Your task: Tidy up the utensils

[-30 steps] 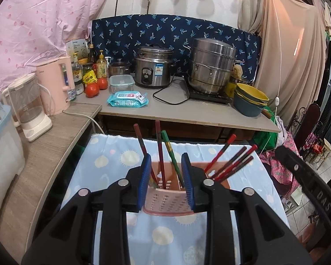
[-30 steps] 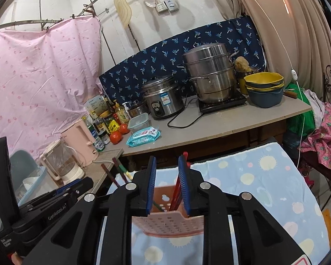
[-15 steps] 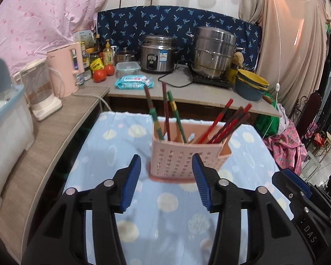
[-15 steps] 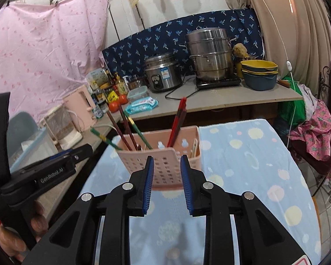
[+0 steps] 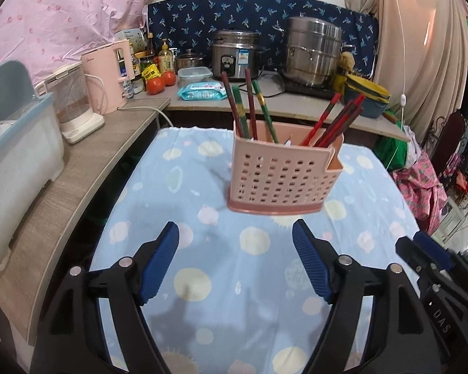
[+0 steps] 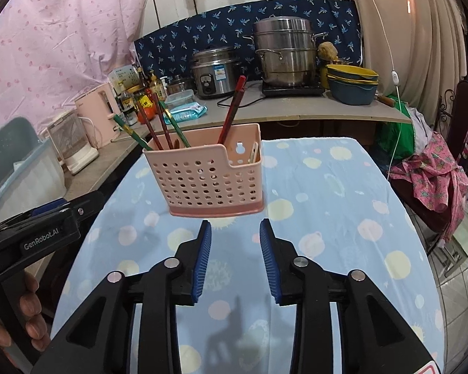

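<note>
A pink perforated utensil holder (image 5: 282, 174) stands upright on the blue patterned tablecloth (image 5: 221, 277); it also shows in the right wrist view (image 6: 207, 176). Red, dark and green chopsticks (image 5: 249, 106) stick out of its left compartment, and several red ones (image 5: 337, 121) lean out of the right. My left gripper (image 5: 235, 233) is open wide and empty, short of the holder. My right gripper (image 6: 235, 230) is open and empty, just in front of the holder's base.
A wooden counter behind holds a rice cooker (image 5: 234, 54), a steel steamer pot (image 5: 312, 51), stacked bowls (image 5: 366, 99), a wipes pack (image 5: 201, 92) and tomatoes (image 5: 160, 82). A pink kettle (image 5: 107, 78) and a plastic bin (image 5: 15, 168) stand on the left shelf. Chairs with clothes stand at right.
Both grippers let go of the holder, opened and drew back toward me. The holder now stands free on the cloth.
</note>
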